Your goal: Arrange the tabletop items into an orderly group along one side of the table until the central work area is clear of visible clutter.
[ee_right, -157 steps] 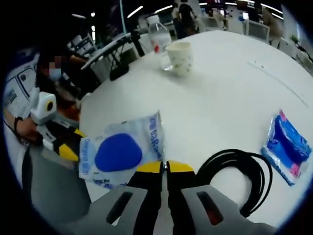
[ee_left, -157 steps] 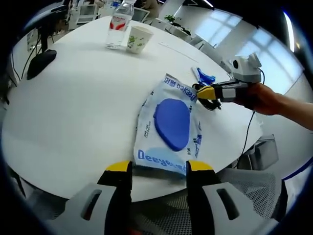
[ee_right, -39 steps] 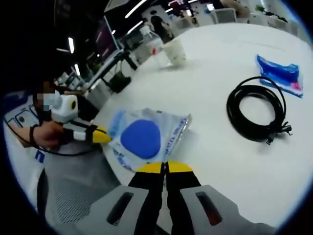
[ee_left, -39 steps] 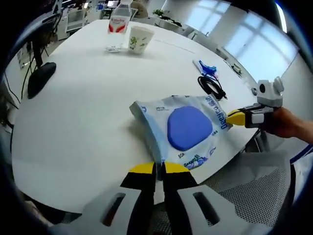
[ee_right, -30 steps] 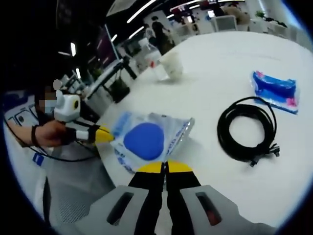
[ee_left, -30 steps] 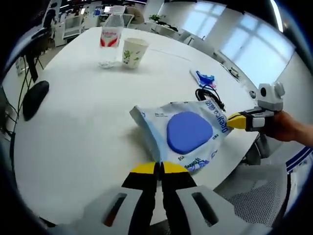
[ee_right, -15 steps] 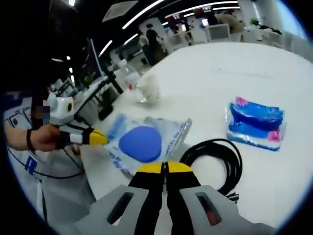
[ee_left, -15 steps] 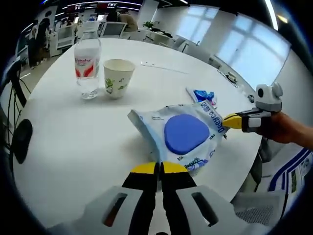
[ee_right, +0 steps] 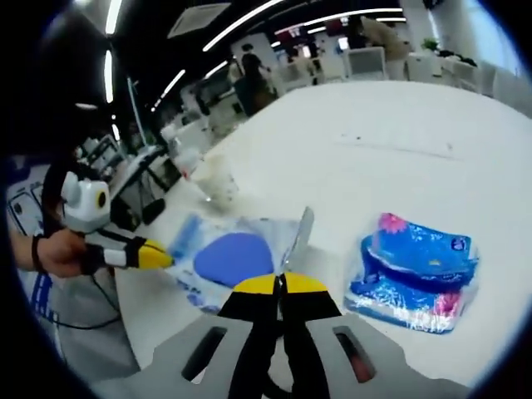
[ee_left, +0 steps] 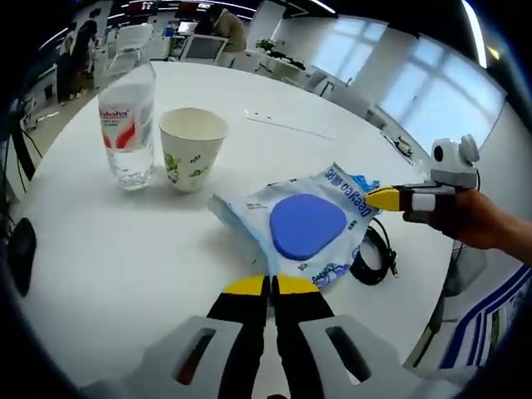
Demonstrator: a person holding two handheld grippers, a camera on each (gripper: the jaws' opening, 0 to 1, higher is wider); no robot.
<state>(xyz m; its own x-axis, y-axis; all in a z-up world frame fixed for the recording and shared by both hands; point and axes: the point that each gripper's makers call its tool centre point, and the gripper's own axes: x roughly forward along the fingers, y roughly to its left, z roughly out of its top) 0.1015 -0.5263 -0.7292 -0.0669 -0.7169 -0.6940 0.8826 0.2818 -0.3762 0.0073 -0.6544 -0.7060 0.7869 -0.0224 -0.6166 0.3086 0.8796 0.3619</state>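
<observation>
A wide white round worktop fills an open-plan office. Daylight pours through large windows on one side, while ceiling strip lights glow over a dimmer stretch of desks, chairs and people beyond.

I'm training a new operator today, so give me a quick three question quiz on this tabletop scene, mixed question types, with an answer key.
1. True or false: the left gripper and right gripper are both shut on the wipes pack.
2. Which stands right beside the water bottle? A) paper cup B) black cable C) blue tissue pack
3. Fill in: the black cable lies partly under the ____.

Key: 1 true; 2 A; 3 wipes pack.
</observation>
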